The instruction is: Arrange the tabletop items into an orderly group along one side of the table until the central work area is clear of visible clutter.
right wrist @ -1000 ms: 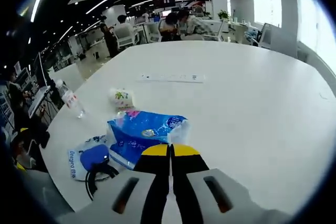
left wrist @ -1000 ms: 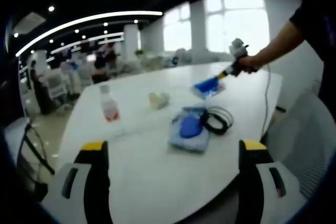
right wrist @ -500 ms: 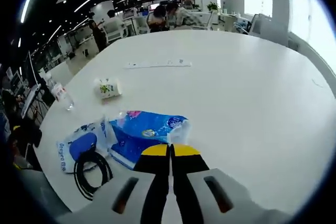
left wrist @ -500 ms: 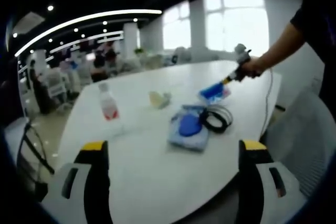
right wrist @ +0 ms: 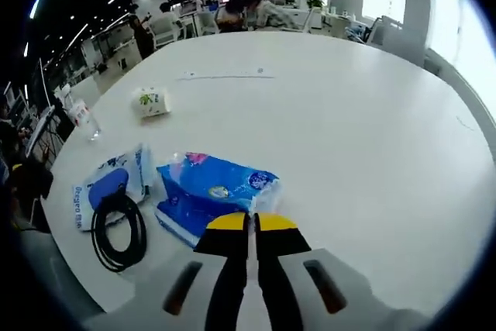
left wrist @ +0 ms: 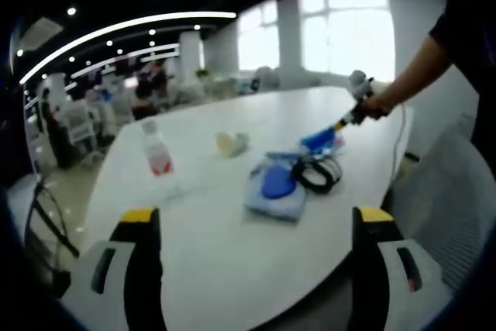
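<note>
In the right gripper view, my right gripper (right wrist: 249, 221) is shut on the near corner of a blue tissue pack (right wrist: 213, 191) that lies on the white table (right wrist: 349, 129). Left of the pack lie a coiled black cable (right wrist: 118, 226) and a blue mouse in a clear bag (right wrist: 108, 187). In the left gripper view, my left gripper (left wrist: 257, 218) stands wide open above the table edge, holding nothing. The same view has the right gripper (left wrist: 342, 123) holding the blue tissue pack (left wrist: 320, 142) beside the cable (left wrist: 316, 172) and the bagged mouse (left wrist: 277, 184).
A small water bottle (left wrist: 157, 153) (right wrist: 85, 118) stands upright and a small tissue packet (left wrist: 230, 143) (right wrist: 151, 102) lies further in. A white power strip (right wrist: 225, 75) sits mid-table. A person's arm (left wrist: 418, 63) reaches in from the right. Chairs and people fill the room beyond.
My right gripper has drawn the blue tissue pack nearer to the cable and the bagged mouse, towards the table's edge. The left gripper has stayed in place, open.
</note>
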A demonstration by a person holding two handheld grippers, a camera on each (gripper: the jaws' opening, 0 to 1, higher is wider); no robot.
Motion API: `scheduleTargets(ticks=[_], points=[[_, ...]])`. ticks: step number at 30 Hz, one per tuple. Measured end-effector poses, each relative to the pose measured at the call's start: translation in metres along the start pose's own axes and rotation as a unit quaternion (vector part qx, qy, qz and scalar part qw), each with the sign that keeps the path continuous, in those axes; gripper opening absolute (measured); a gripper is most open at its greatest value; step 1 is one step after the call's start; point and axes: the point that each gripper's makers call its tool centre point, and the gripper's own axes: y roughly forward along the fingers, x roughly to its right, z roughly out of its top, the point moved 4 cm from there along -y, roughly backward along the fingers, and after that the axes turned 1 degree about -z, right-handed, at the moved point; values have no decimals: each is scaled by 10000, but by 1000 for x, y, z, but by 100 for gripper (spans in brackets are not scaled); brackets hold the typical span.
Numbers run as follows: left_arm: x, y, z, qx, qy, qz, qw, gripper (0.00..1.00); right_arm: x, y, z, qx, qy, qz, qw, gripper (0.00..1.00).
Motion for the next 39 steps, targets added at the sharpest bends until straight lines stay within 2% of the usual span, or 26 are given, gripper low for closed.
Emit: scheduleTargets(ticks=[8, 11, 17, 30, 39], points=[[0, 0, 1, 49, -1, 9, 10000, 99, 4, -2, -3, -4, -257, -74, 9996, 15], [0, 0, 2, 67, -8, 7, 10000, 99, 6, -4, 1, 94, -761, -142, 9970, 26], [0, 0, 2, 84, -15, 7, 10000, 99, -6, -4, 13, 265, -1288, 14, 9913, 39], [-1, -2, 4, 152, -28, 73, 9999, 100, -43, 5, 37, 473, -2118, 395, 9754, 52], [-3, -2, 4, 156, -23, 130, 9998, 100, -64, 14, 52, 594, -2405, 643, 9667, 58]])
